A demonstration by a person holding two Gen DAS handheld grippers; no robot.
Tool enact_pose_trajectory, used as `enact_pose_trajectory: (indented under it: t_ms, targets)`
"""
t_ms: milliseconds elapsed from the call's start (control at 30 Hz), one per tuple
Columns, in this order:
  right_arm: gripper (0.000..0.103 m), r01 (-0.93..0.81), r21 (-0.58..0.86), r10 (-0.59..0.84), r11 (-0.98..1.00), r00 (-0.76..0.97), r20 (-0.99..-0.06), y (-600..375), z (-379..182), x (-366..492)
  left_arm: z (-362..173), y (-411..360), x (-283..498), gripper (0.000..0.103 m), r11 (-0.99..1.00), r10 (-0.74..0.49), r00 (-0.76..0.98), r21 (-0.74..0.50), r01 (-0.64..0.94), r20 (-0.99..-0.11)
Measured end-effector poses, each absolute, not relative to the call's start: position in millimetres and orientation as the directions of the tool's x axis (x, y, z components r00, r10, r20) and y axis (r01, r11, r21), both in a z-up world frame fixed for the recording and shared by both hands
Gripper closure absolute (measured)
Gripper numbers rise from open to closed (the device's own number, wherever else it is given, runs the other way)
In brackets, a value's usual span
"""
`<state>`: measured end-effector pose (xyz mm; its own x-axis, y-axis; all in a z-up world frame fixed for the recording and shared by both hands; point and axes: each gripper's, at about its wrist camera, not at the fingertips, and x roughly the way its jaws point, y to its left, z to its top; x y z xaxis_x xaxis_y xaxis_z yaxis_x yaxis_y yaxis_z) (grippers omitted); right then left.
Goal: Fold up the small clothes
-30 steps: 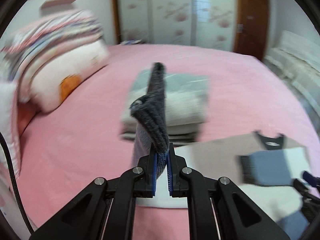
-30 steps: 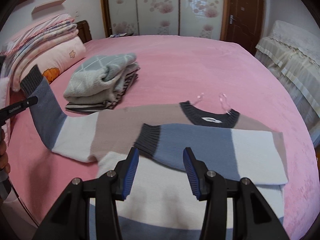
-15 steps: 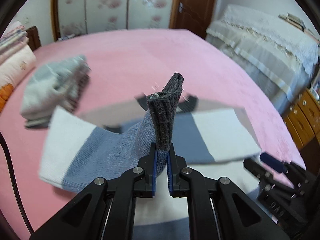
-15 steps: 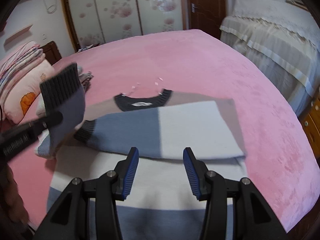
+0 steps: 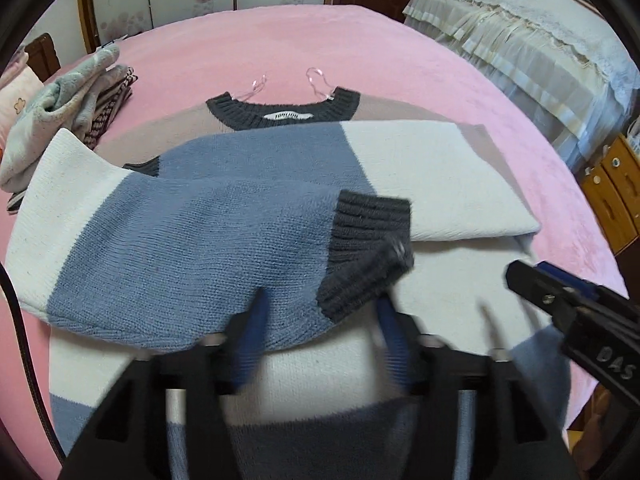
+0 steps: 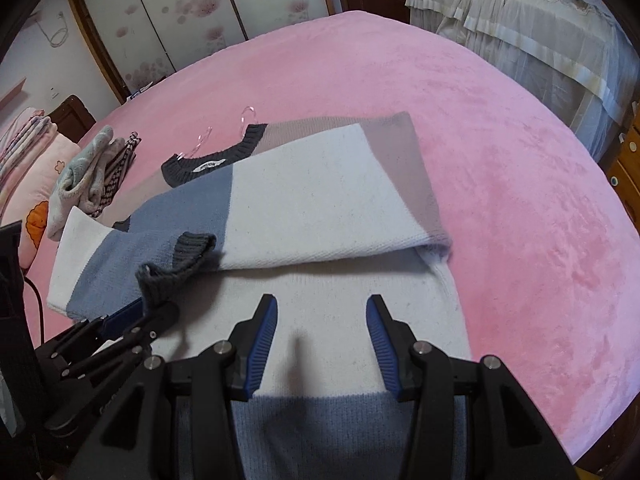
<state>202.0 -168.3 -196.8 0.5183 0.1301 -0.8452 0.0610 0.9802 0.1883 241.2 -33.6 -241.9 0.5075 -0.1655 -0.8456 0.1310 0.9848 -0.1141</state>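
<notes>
A colour-block sweater point(image 5: 420, 168) in blue, white and taupe lies flat on the pink bed point(image 5: 360, 48), also seen in the right wrist view point(image 6: 320, 200). Both sleeves are folded across the chest. The left sleeve's dark grey cuff point(image 5: 368, 240) lies on top, just beyond my left gripper point(image 5: 320, 320), which is open with the sleeve lying between its blurred jaws. From the right wrist view the cuff point(image 6: 180, 264) touches the left gripper's tip. My right gripper point(image 6: 322, 320) is open and empty above the sweater's white lower body.
A stack of folded clothes point(image 5: 60, 108) sits at the left of the bed, with pillows point(image 6: 36, 184) beyond it. A second bed with a cream lace cover point(image 5: 540, 40) stands to the right. A wooden cabinet point(image 5: 616, 184) is at the far right.
My left gripper carried the left sleeve rightward across the sweater, laid it over the chest and opened, letting the cuff go. My right gripper stayed open over the hem.
</notes>
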Motion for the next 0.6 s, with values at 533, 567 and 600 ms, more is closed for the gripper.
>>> enact_pose_trajectory:
  t_ms: [533, 567, 600]
  targets:
    - [0.056, -0.038, 0.354, 0.328, 0.935, 0.480, -0.814, -135, -192, 209, -211, 75, 186, 0.037, 0.998, 0.048, 0.631, 0.016, -0.056, -0.774]
    - [0.056, -0.041, 0.367, 0.341, 0.929, 0.472, -0.813, -132, -192, 212, -214, 89, 186, 0.037, 0.996, 0.070, 0.626, 0.017, -0.091, -0.776]
    - [0.056, -0.041, 0.375, 0.349, 0.926, 0.469, -0.811, -130, -192, 213, -217, 103, 187, 0.037, 0.991, 0.096, 0.619, 0.019, -0.130, -0.780]
